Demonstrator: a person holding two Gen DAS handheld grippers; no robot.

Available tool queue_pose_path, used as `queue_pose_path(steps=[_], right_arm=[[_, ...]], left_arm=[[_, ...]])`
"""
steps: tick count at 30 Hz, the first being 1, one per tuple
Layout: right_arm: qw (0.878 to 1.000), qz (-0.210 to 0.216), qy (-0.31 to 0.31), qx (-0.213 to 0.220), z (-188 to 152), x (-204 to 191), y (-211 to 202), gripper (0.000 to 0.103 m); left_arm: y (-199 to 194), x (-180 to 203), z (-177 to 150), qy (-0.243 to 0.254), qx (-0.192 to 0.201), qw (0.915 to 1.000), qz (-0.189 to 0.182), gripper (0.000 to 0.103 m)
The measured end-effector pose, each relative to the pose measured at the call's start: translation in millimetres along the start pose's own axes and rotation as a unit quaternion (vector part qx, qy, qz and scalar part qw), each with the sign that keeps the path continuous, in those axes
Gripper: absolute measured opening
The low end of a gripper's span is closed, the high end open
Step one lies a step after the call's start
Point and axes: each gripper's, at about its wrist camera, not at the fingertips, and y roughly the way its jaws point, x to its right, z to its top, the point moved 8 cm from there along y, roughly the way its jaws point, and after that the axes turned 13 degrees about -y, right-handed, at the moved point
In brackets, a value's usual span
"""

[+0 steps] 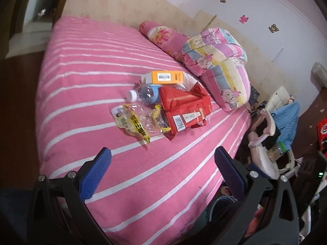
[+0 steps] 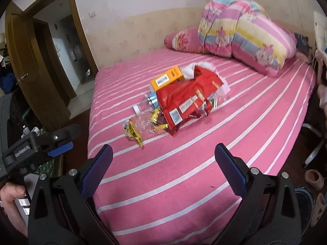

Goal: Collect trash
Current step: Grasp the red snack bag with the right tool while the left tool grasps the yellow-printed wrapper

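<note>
Left wrist view shows your left claw (image 1: 162, 156) and right claw (image 2: 163, 153) spread empty above the bed's (image 1: 81, 77) near edge, short of the mid-bed trash pile (image 1: 163, 106).

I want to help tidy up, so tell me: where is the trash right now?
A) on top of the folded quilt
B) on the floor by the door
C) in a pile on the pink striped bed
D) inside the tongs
C: the red bag, orange box, plastic bottle and yellow wrapper lie together on the pink striped bed, and both tongs are open and hold nothing.
</note>
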Motion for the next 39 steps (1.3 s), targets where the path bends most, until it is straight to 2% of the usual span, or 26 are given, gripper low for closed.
queue_pose_path(steps=[6, 12, 19, 23, 25, 27, 28, 29, 32, 33, 34, 36, 39], right_arm=[[0.997, 0.044, 0.068, -0.002, -1, 26, 44, 0.098], [0.99, 0.097, 0.107, -0.011, 7, 39, 97, 0.098], [0.978, 0.114, 0.171, -0.025, 18, 60, 158, 0.098], [0.965, 0.125, 0.23, -0.027, 19, 75, 184, 0.097], [0.96, 0.129, 0.245, -0.029, 21, 78, 195, 0.09], [0.959, 0.128, 0.25, -0.035, 21, 80, 203, 0.073], [0.959, 0.127, 0.248, -0.04, 21, 80, 207, 0.07], [0.96, 0.125, 0.247, -0.044, 20, 79, 209, 0.064], [0.961, 0.118, 0.246, -0.044, 22, 83, 211, 0.044], [0.963, 0.111, 0.243, -0.04, 23, 85, 210, 0.035], [0.964, 0.108, 0.241, -0.038, 24, 86, 208, 0.033], [0.968, 0.095, 0.229, -0.028, 29, 88, 201, 0.029], [0.979, 0.066, 0.193, -0.015, 36, 87, 190, 0.024]], left_arm=[[45, -13, 8, -0.009, -0.023, 0.9997, -0.007, 0.098], [94, -29, 21, -0.024, -0.049, 0.9985, -0.006, 0.098], [145, -43, 33, -0.037, -0.083, 0.9959, 0.006, 0.097], [165, -45, 41, -0.043, -0.088, 0.9951, 0.007, 0.097], [175, -47, 44, -0.042, -0.089, 0.995, 0.016, 0.092], [183, -48, 47, -0.044, -0.086, 0.9951, 0.02, 0.078], [184, -48, 48, -0.042, -0.085, 0.9952, 0.022, 0.075], [186, -49, 48, -0.04, -0.084, 0.9953, 0.024, 0.066], [188, -50, 49, -0.039, -0.083, 0.9955, 0.022, 0.055], [188, -49, 49, -0.039, -0.084, 0.9956, 0.014, 0.041], [188, -47, 48, -0.038, -0.088, 0.9954, 0.002, 0.036], [186, -43, 47, -0.031, -0.083, 0.996, 0.0, 0.032], [181, -41, 47, -0.026, -0.074, 0.9969, -0.005, 0.031]])
